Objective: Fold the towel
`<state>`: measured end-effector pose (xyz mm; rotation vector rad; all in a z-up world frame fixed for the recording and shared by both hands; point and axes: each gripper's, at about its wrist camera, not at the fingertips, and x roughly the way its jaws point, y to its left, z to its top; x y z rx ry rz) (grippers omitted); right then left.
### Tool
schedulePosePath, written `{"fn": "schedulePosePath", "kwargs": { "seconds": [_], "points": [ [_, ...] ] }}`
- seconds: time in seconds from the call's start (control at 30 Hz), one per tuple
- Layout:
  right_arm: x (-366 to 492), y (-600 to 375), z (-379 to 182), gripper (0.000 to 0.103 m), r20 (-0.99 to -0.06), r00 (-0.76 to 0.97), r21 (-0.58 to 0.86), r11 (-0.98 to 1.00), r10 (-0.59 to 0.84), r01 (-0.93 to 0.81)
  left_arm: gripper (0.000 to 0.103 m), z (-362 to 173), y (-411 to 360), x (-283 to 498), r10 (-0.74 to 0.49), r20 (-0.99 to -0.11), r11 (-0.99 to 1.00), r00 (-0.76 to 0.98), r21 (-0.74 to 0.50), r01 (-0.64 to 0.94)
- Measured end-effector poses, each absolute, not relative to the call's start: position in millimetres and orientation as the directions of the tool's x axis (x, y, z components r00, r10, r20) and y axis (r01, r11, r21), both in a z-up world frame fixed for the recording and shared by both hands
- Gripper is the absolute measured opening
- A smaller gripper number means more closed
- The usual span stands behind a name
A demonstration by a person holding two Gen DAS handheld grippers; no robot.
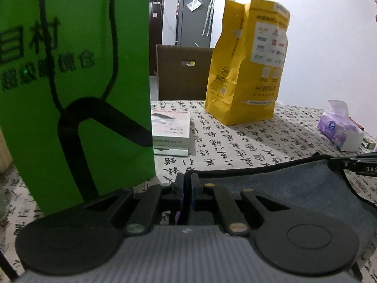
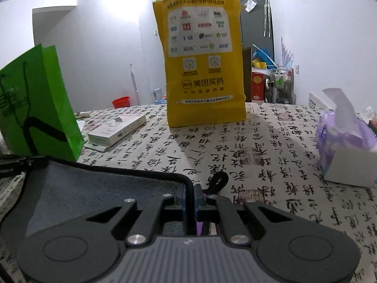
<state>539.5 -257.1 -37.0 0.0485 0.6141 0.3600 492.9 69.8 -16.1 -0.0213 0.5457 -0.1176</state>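
Across the table [image 2: 271, 141], close to both cameras, lies the towel [image 2: 94, 188]; it is grey-blue with a black edge, and it rests on a cloth covered in black writing; a small black loop [image 2: 218, 181] sticks out at its right corner. At that corner the right tool [image 2: 190, 193] is pinched tight on the towel's black edge; its two fingers are closed with the cloth between them. At the other corner the left tool [image 1: 187, 181] is also closed tight on the towel's edge; the towel [image 1: 271, 188] spreads away to its right, and the black tip of the other tool shows at the far right of that view. Just beside the left tool stands a green bag [image 1: 75, 82] with black string handles; behind it lies a flat white box [image 1: 170, 129]. Farther back in the middle stands a tall yellow bag [image 2: 202, 54]. Near the right edge of the table sits a purple tissue pack [image 2: 346, 146] with a tissue poking up.
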Motion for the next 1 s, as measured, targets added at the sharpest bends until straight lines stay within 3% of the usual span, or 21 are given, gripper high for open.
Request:
{"fn": "schedulePosePath", "kwargs": {
  "seconds": [0.3,0.43,0.47,0.5,0.53,0.57,0.6,0.63,0.67,0.7,1.0],
  "points": [
    [560.0,-255.7,-63.3,0.007,-0.585,0.745,0.149,0.946,0.320,-0.289,0.008,-43.4,80.4,519.1,-0.148,-0.549,0.989,0.823,-0.097,0.113],
    [561.1,-260.0,-63.6,0.016,-0.581,0.745,0.170,0.945,0.326,-0.280,0.012,-45.6,82.5,519.0,-0.149,-0.553,0.989,0.820,-0.097,0.114],
    [561.1,-261.0,-63.8,0.016,-0.583,0.745,0.174,0.945,0.324,-0.276,0.016,-44.9,82.5,518.5,-0.143,-0.548,0.990,0.824,-0.094,0.109],
    [561.0,-261.9,-64.0,0.018,-0.583,0.746,0.175,0.947,0.321,-0.270,0.037,-44.3,82.3,517.6,-0.137,-0.543,0.990,0.828,-0.089,0.106],
    [560.7,-262.2,-64.0,0.025,-0.584,0.747,0.175,0.948,0.318,-0.267,0.072,-43.3,81.5,516.1,-0.130,-0.536,0.991,0.834,-0.082,0.101],
    [560.5,-261.7,-64.0,0.032,-0.585,0.749,0.170,0.950,0.310,-0.260,0.084,-42.0,80.7,514.7,-0.124,-0.525,0.992,0.842,-0.076,0.099],
    [560.1,-261.2,-63.9,0.053,-0.587,0.753,0.163,0.955,0.296,-0.249,0.094,-40.4,79.6,512.5,-0.123,-0.511,0.992,0.851,-0.069,0.101],
    [559.6,-260.9,-63.6,0.070,-0.587,0.757,0.158,0.958,0.287,-0.241,0.096,-38.9,78.4,510.9,-0.122,-0.504,0.992,0.855,-0.062,0.105],
    [558.9,-261.4,-63.0,0.074,-0.580,0.764,0.159,0.959,0.283,-0.235,0.098,-38.0,77.5,510.3,-0.122,-0.504,0.993,0.855,-0.057,0.108],
    [557.4,-262.1,-62.2,0.075,-0.571,0.771,0.165,0.959,0.282,-0.229,0.103,-37.7,76.5,509.7,-0.116,-0.504,0.993,0.856,-0.048,0.107],
    [539.4,-268.9,-48.2,0.080,-0.539,0.796,0.184,0.961,0.276,-0.208,0.103,-19.6,74.5,490.0,-0.084,-0.488,0.996,0.869,-0.021,0.085]
  ]
}}
